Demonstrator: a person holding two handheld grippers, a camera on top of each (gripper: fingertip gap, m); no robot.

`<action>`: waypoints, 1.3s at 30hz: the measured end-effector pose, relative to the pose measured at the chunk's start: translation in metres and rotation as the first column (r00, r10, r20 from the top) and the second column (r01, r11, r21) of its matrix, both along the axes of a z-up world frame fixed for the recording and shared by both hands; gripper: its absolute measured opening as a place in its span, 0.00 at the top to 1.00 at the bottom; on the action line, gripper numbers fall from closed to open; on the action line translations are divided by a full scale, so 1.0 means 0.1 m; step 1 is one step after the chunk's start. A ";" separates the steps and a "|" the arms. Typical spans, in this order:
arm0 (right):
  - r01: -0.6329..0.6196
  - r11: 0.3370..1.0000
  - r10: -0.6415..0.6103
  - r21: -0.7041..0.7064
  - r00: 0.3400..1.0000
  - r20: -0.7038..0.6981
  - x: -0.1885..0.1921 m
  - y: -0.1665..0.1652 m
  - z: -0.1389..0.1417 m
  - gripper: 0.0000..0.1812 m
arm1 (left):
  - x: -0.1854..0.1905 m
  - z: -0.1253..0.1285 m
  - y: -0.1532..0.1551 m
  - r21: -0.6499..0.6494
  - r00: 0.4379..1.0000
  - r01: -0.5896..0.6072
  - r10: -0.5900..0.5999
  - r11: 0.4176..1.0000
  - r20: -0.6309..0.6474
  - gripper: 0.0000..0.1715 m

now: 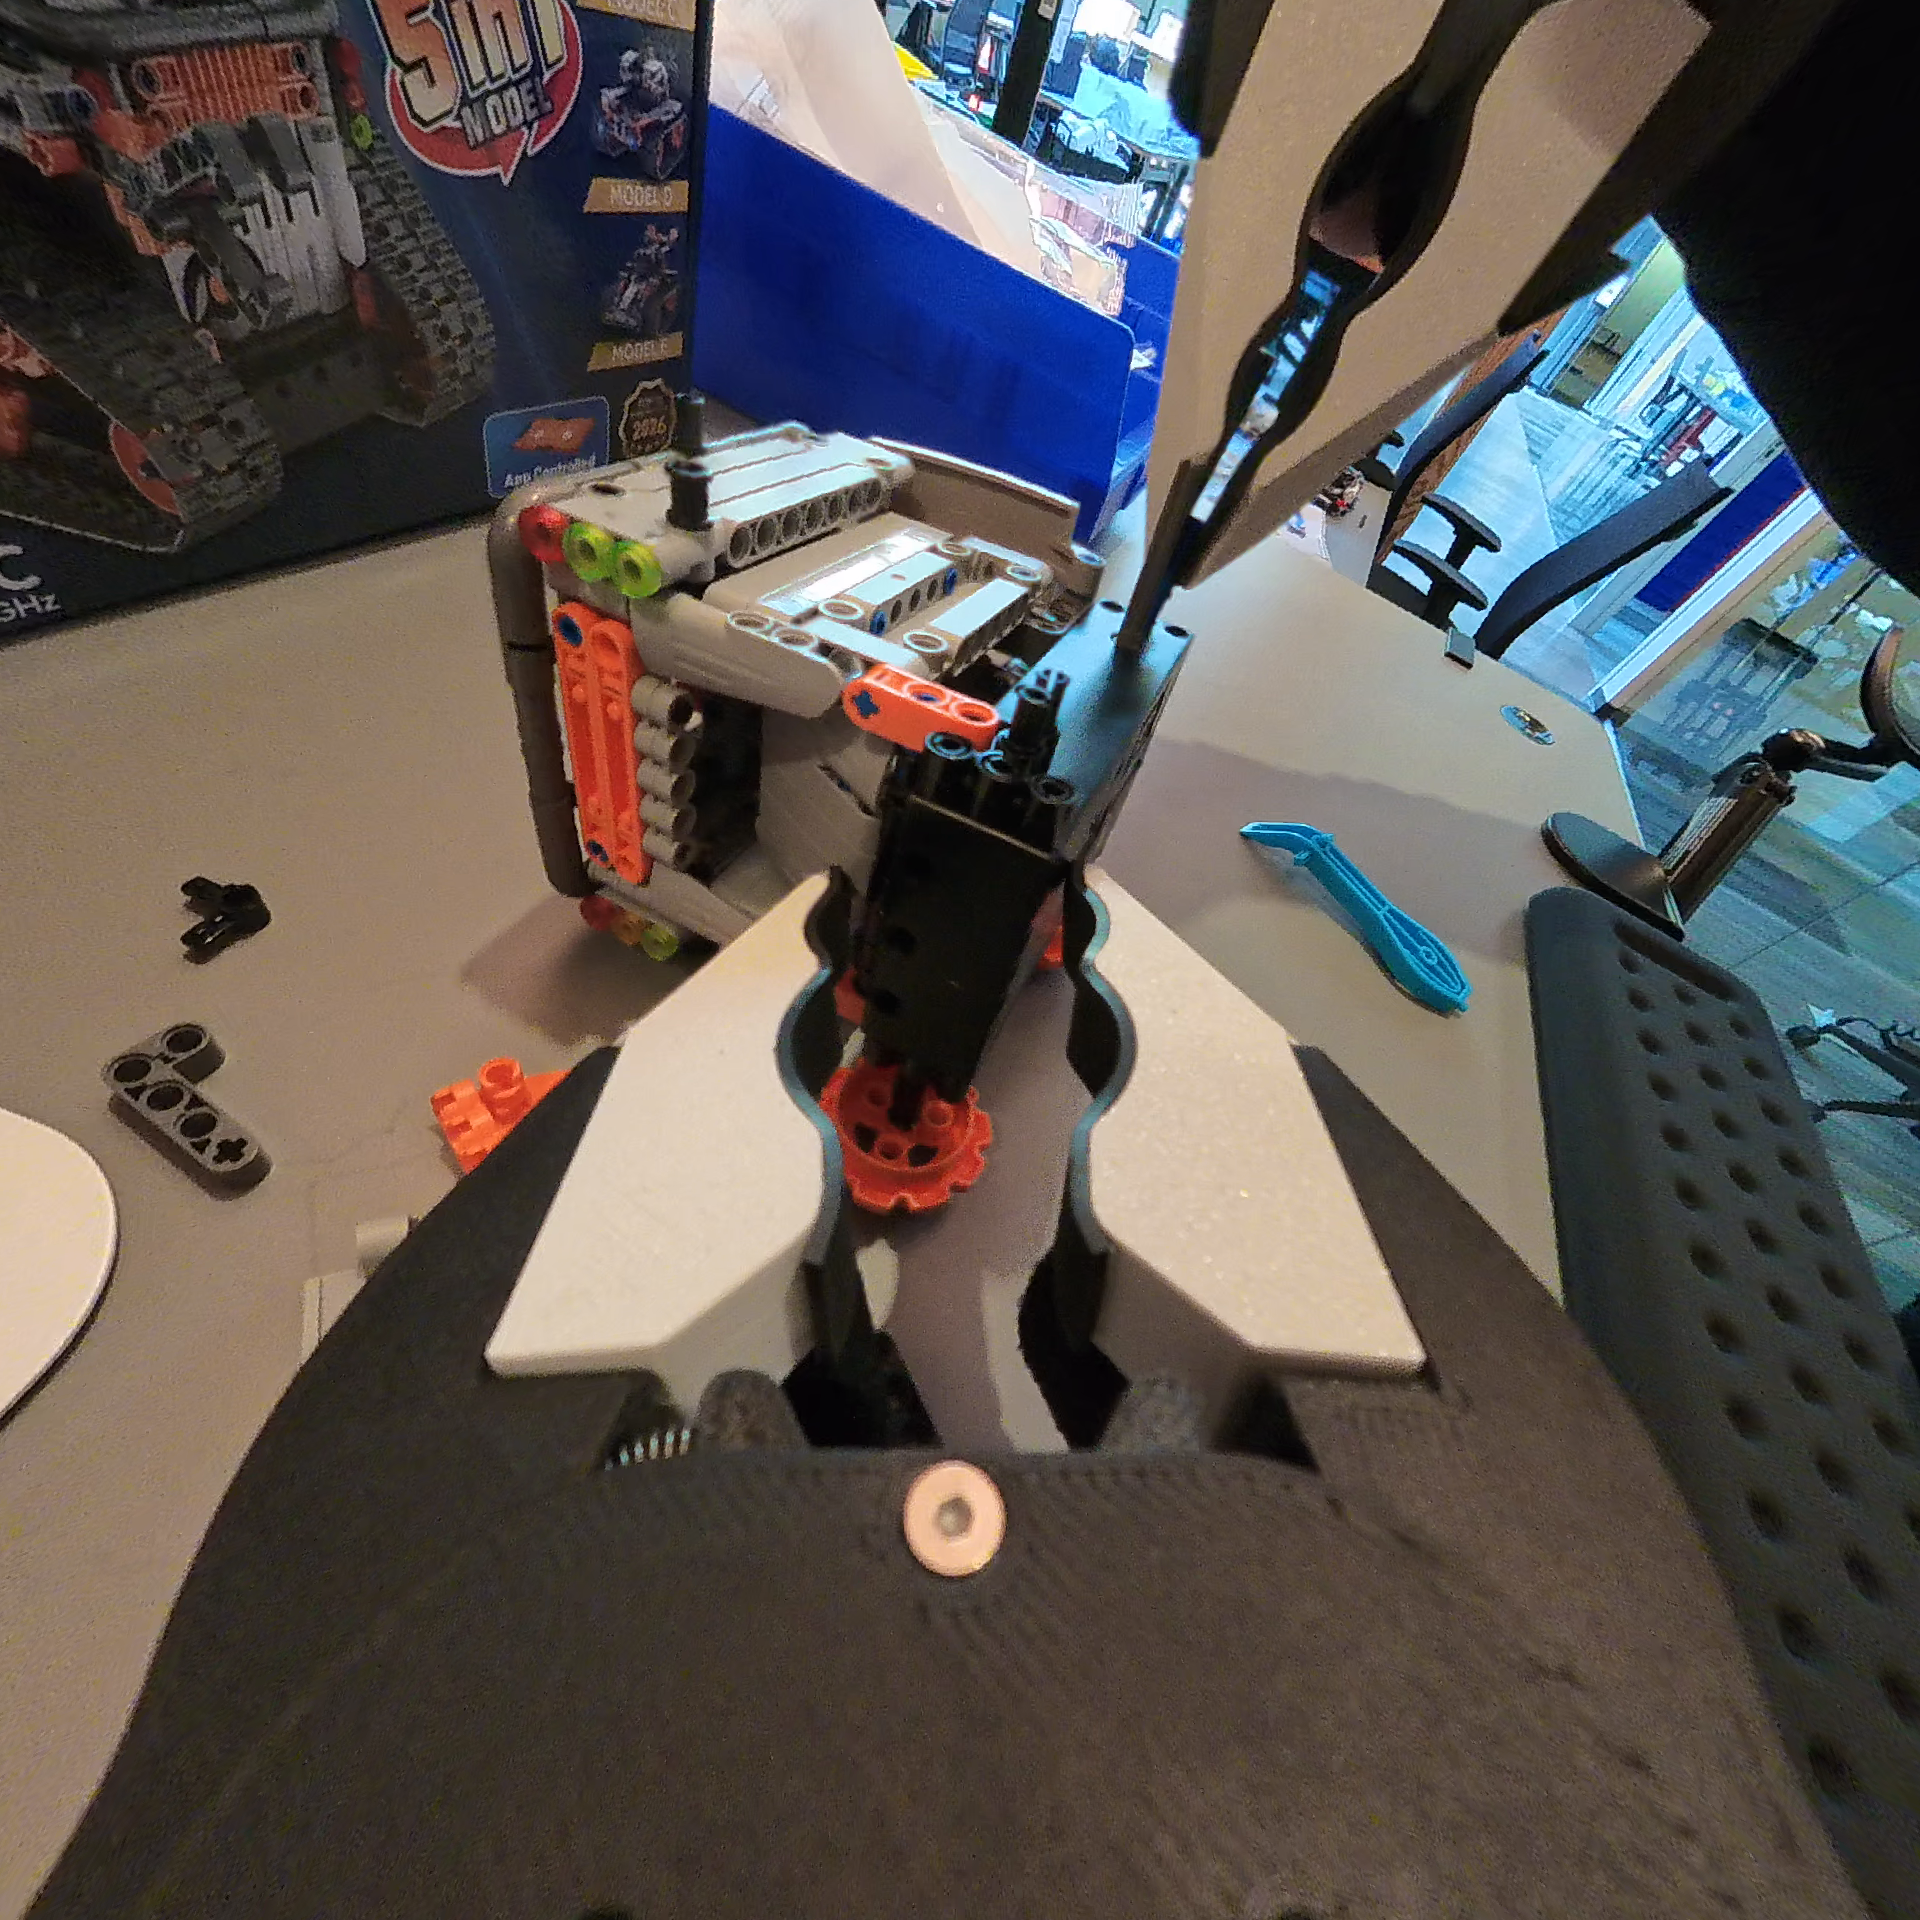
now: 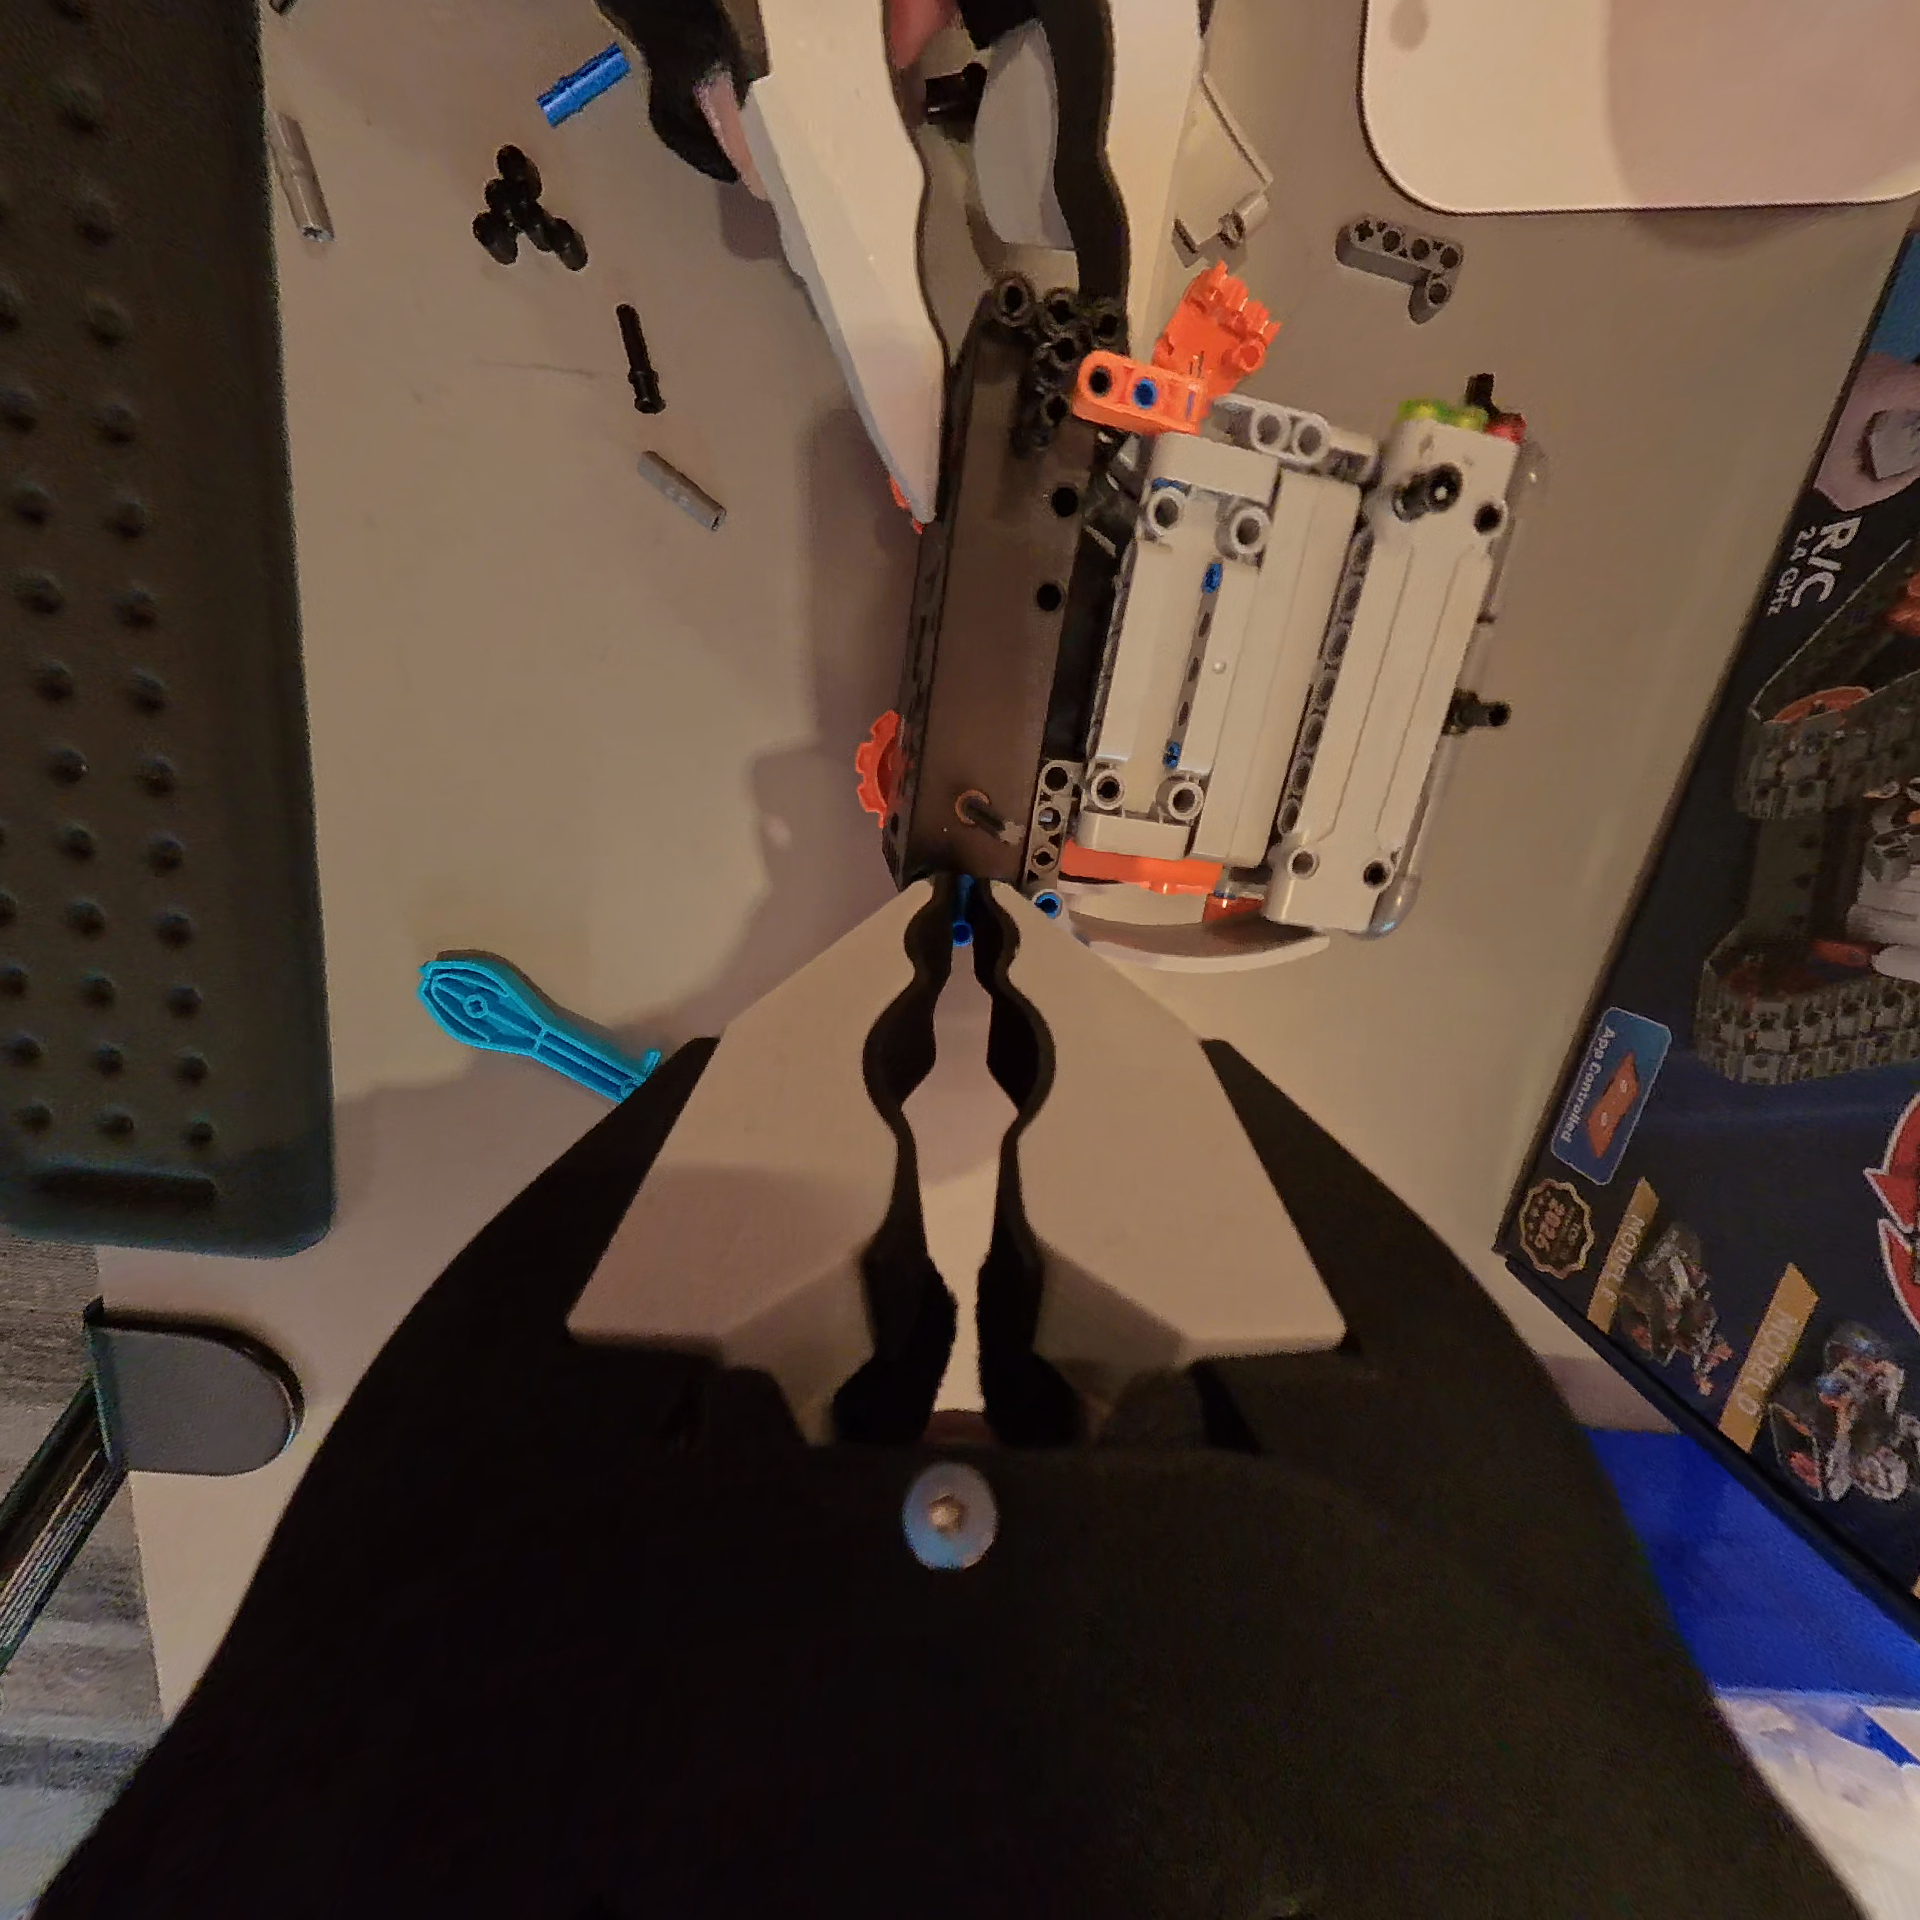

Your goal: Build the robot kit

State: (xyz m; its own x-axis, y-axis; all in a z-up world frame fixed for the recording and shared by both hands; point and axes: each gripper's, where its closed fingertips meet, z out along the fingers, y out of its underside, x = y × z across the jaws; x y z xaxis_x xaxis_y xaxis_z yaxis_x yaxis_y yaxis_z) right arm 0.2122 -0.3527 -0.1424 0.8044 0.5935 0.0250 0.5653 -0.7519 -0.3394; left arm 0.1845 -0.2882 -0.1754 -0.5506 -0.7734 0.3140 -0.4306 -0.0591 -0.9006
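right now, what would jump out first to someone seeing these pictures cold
The grey, black and orange brick-built model at the middle of the table, with the left tool clamped on its black block end by an orange gear. The right tool pinches a small blue pin at the model's other end. Loose parts and a bright blue plastic tool lie around it, with the kit's box behind.

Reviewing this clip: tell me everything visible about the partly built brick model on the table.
The brick model is a blocky plastic assembly: light grey beams and panels, a long black perforated block on one side, orange plates, an orange gear at the black block's end, red and green translucent studs and a thin black antenna. It rests on the pale table. The left gripper clamps the black block's near end; the right gripper, pinching a small blue pin, meets the far end.
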 end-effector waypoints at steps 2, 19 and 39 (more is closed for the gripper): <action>-0.013 1.000 0.013 -0.003 1.000 0.001 -0.02 0.00 0.00 1.00 | 0.01 0.01 0.01 -0.008 1.000 -0.005 0.005 1.000 0.000 0.78; -0.023 1.000 0.025 0.017 0.995 -0.100 -0.02 0.02 0.00 1.00 | 0.01 0.01 0.01 -0.008 1.000 -0.004 0.004 1.000 0.002 0.78; 0.107 0.977 -0.069 0.182 0.976 -0.206 -0.07 0.08 0.02 1.00 | 0.01 0.03 0.01 -0.012 1.000 0.007 -0.007 1.000 0.012 0.78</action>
State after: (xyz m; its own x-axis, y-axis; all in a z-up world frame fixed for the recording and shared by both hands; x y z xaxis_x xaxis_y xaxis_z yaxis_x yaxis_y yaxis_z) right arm 0.2054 -0.3448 -0.1403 0.8536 0.5199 -0.0334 0.4074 -0.7060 -0.5793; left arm 0.1857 -0.2870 -0.1726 -0.5600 -0.7655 0.3168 -0.4202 -0.0671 -0.9050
